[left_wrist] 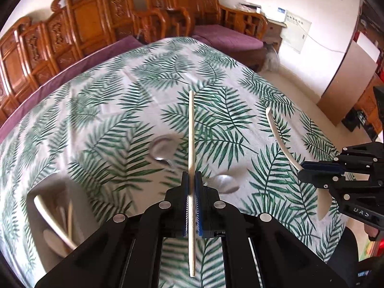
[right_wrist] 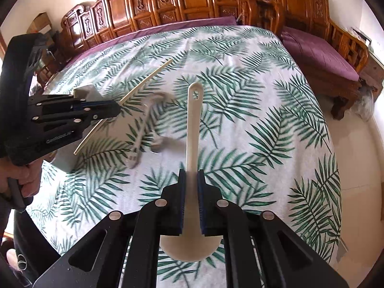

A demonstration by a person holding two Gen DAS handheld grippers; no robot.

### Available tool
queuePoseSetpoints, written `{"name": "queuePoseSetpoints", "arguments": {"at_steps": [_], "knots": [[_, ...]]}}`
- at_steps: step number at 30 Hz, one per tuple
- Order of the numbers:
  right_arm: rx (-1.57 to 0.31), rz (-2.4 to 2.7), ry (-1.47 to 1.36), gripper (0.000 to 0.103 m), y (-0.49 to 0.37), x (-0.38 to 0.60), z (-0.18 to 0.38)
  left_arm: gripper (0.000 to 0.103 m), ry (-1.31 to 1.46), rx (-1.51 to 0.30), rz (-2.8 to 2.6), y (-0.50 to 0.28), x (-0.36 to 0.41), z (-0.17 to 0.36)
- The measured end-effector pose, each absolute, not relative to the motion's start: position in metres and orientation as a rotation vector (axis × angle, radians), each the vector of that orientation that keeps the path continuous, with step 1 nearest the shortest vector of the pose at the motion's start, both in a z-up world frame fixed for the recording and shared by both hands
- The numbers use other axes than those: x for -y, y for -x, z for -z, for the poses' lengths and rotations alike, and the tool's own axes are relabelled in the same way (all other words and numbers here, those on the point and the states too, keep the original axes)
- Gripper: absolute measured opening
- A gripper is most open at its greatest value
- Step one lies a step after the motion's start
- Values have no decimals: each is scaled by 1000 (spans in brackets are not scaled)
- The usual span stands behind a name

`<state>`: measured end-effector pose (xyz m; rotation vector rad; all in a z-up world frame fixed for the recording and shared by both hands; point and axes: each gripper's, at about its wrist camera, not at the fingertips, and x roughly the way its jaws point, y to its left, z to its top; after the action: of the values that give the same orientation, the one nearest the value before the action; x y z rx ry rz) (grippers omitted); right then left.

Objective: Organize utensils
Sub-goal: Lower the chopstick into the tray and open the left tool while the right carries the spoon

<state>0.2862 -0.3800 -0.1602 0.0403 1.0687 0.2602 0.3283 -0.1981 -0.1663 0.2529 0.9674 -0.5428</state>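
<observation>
Green fern-print tablecloth [left_wrist: 120, 124], cream spoon [right_wrist: 193, 129], pale chopstick [left_wrist: 191, 129], apparently grey holder [right_wrist: 88, 93]

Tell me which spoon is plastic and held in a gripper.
The white plastic spoon clamped in the right gripper, handle pointing forward. The two metal spoons lie loose on the leaf-print cloth.

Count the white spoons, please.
2. One spoon is clamped in the right gripper; the other spoon lies in the box, lower left in the left view. More may hide there.
</observation>
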Motion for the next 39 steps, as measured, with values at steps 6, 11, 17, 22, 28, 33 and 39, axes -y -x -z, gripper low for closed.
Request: {"name": "queuePoseSetpoints", "arguments": {"at_steps": [6, 11, 17, 22, 28, 33, 39], "knots": [[-1043, -283, -20, 11, -280, 355, 145, 5, -221, -934, 510, -306, 162, 147], [-1032, -300, -10, 11, -278, 335, 139, 5, -192, -910, 486, -292, 133, 135], [-1028, -332, -5, 11, -275, 309, 132, 5, -174, -903, 441, -281, 99, 130], [-1027, -361, -4, 11, -277, 288, 124, 5, -143, -906, 397, -276, 67, 129], [-1027, -391, -4, 11, -286, 266, 118, 5, -109, -907, 352, -278, 33, 130], [-1036, -411, 5, 11, -294, 247, 117, 5, -68, -927, 315, -287, 11, 138], [-1046, -437, 24, 11, -301, 227, 118, 5, -33, -950, 289, -300, -4, 153]]}}
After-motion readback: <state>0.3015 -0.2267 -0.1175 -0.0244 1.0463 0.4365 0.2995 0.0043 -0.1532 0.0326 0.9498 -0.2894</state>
